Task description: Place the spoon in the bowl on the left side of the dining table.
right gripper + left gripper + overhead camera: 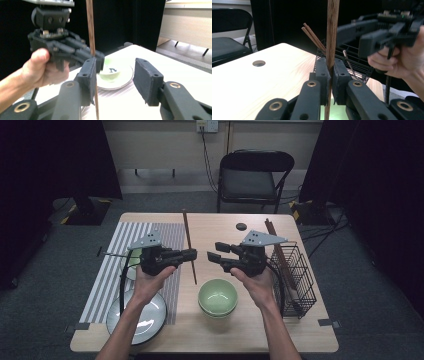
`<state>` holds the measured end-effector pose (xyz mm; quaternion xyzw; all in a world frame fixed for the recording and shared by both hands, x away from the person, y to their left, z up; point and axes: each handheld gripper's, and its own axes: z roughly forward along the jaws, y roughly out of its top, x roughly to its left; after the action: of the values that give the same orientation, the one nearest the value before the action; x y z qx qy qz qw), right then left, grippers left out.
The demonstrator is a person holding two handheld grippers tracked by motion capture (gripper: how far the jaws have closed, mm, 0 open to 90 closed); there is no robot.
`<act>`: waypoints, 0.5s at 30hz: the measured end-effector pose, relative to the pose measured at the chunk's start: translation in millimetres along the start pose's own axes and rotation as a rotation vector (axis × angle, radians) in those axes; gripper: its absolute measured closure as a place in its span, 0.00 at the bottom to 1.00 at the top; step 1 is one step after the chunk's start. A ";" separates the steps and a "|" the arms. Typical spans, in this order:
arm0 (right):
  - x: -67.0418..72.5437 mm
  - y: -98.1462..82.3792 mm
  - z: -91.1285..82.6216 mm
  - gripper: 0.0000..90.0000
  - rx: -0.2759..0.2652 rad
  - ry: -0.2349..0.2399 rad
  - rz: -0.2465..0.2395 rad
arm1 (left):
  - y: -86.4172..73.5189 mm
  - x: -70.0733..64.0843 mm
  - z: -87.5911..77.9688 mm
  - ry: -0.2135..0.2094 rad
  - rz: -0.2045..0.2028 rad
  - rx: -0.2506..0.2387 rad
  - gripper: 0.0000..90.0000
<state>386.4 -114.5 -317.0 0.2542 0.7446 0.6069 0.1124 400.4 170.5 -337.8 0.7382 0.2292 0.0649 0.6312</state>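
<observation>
A wooden table (240, 330) stands on grey floor, a folding chair (252, 175) behind it. Your left gripper (192, 253) clamps one chopstick (189, 245) between closed jaws, above the table's middle; the left gripper view shows the pads pinching it. Your right gripper (214, 251) faces it, jaws parted and gripping nothing; its own view shows the stick just beside one pad. From above: a green bowl (218, 296) below, a wire basket (296, 275) on the right, a striped mat (112, 265) and plate (137, 312) on the left.
</observation>
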 end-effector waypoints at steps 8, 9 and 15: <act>3.7 -33.2 10.3 0.69 0.055 0.040 -0.001 | 3.0 -4.9 5.3 -0.009 0.006 0.008 0.95; 4.3 -37.4 12.6 0.70 0.062 0.046 -0.001 | 3.2 -6.1 6.3 -0.011 0.004 0.004 0.95; 8.3 -45.8 25.7 0.73 0.079 0.075 -0.017 | 3.6 -8.4 12.2 -0.025 0.000 0.004 0.95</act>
<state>380.5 -94.6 -366.0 0.2293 0.7738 0.5851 0.0794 398.6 155.6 -335.1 0.7403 0.2216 0.0552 0.6323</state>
